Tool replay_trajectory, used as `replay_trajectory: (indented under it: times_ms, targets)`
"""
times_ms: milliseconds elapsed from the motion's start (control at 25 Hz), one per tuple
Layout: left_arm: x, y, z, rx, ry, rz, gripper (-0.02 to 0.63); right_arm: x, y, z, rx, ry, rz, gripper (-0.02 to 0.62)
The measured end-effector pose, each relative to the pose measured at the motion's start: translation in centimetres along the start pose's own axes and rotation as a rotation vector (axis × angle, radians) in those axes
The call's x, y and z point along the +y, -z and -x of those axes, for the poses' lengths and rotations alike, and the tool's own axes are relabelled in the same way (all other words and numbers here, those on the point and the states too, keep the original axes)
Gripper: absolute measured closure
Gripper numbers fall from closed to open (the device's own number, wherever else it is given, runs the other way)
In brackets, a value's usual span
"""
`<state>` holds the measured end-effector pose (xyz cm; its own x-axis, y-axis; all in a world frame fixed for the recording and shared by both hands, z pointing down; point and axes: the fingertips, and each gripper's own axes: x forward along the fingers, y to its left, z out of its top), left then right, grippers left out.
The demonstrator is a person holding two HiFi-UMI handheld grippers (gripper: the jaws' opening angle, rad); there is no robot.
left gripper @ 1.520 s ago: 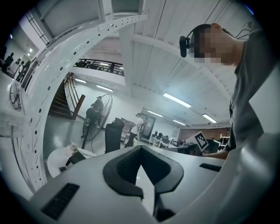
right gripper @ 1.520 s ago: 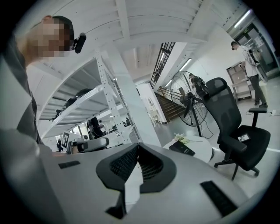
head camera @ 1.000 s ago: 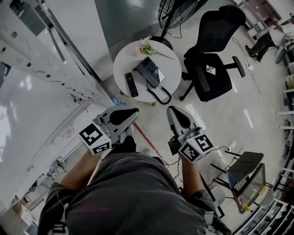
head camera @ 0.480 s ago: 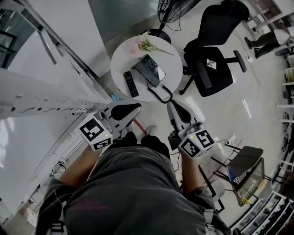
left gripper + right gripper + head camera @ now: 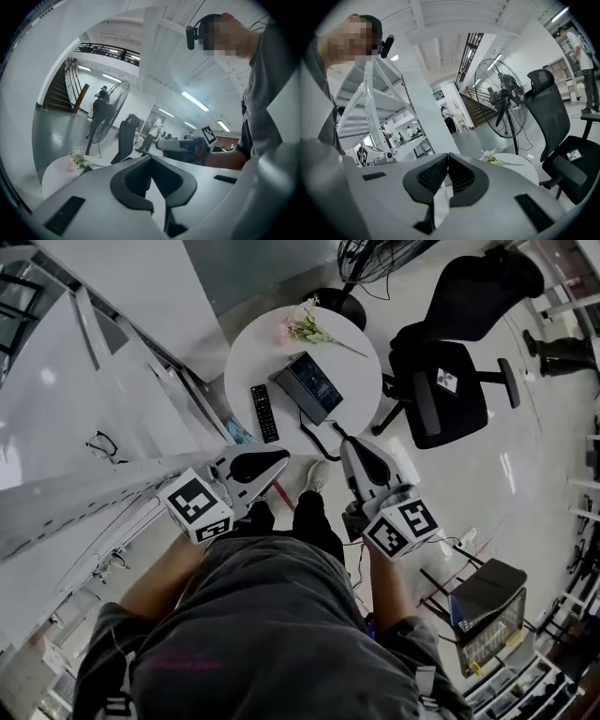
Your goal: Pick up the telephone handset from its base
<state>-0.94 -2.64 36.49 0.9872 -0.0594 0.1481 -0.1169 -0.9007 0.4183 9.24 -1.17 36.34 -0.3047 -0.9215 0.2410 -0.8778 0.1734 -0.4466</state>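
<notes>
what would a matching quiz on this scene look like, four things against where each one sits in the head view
Things:
1 remote control
2 flowers
3 telephone
4 office chair

Places:
A on the floor, right of the table
B around the middle of the table
C at the table's far edge, nearest the fan
D on the table, just left of the telephone

Pairs: 1-D, 2-C, 3-B, 4-A
</notes>
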Motion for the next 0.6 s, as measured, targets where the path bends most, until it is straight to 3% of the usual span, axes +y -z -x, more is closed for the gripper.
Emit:
replay_trajectory:
  times_ms: [400,600]
  targets:
    - [7.9,3.6,-6.8,0.041,-0.184,0.092,0.592,-7.8,-0.2,-6.0,0.161,-0.123,0.006,0.575]
    - [11.0,5.7,-8.0,0.054,-0.294,0.146,0.592,-9.7,0.7,-7.6,0.241,-0.184,0.0,0.575]
